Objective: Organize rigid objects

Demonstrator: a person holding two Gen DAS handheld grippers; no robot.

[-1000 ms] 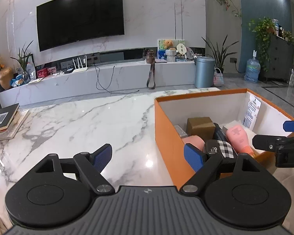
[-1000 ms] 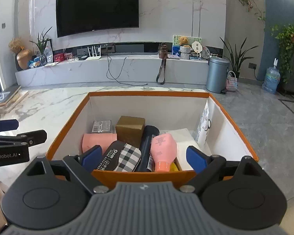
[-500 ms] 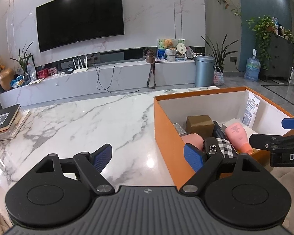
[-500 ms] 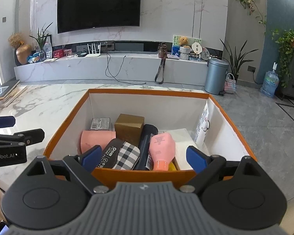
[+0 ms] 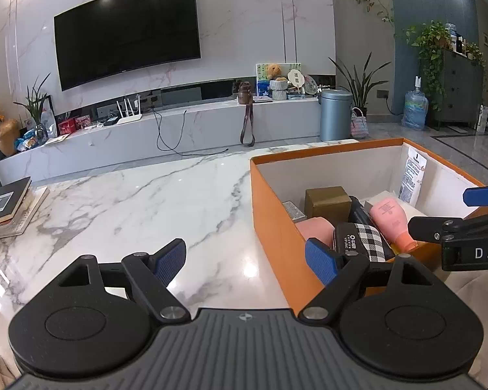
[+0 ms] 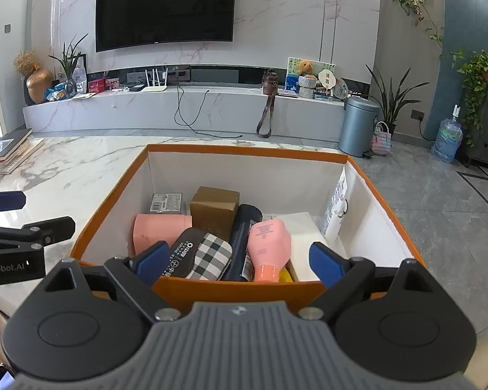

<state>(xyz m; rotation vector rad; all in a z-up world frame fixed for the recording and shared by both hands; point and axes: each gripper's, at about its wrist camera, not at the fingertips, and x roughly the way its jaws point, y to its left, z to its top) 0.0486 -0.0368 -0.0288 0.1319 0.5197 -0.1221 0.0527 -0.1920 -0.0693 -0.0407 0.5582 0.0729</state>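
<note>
- Right wrist view: orange box [image 6: 240,287] sitting on the marble table [image 6: 74,162], near wall just under the right gripper [image 6: 236,261], jaws spread wide, nothing pinched.
- Loads of bare marble left of the box; books [image 6: 8,149] stacked at the far left edge.
- Box's right side at the table's edge, grey floor beyond.
- Packed inside: pink bottle [image 6: 268,243], dark bottle [image 6: 242,237] touching it, checkered pouch [image 6: 200,253], pink cup [image 6: 156,229] on its side, brown carton [image 6: 214,209] near the back.
- Left gripper [image 5: 245,261] also spread and empty, hovering across the box's left wall.
</note>
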